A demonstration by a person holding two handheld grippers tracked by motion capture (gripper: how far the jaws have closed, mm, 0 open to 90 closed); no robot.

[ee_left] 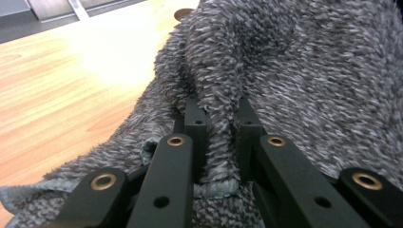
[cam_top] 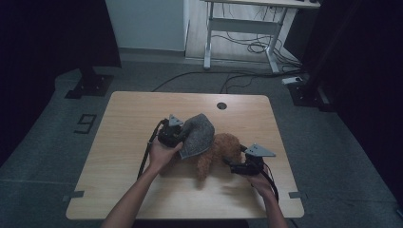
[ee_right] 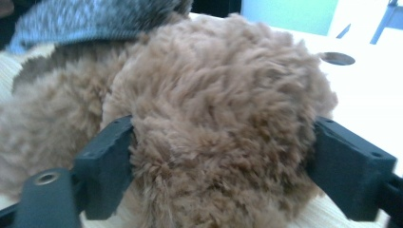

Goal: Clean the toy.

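On the wooden table (cam_top: 128,118) a brown plush toy (cam_top: 223,149) lies half under a grey fleece cloth (cam_top: 197,135). Draping looks partly done: its right end is bare. Left tool (cam_top: 177,135) is clamped on the cloth's hem. Right tool (cam_top: 236,166) straddles the toy, jaws wide, perhaps just touching fur.

Grey cloth (cam_top: 197,135): mottled grey-and-white fuzzy pile; pale blue-grey hem band along edge in left gripper view (ee_left: 216,183). Plush toy (cam_top: 221,149): uniform warm brown curly fur, no pattern. Table (cam_top: 128,123): light wood, fine grain streaks; dark round hole (cam_top: 221,105) near far edge. Left gripper (cam_top: 172,134) and right gripper (cam_top: 244,164): black bodies, grey three-cornered top plates; black jaws with brass-coloured rivets in left gripper view. Floor (cam_top: 47,137): dull grey, dark cables across it.
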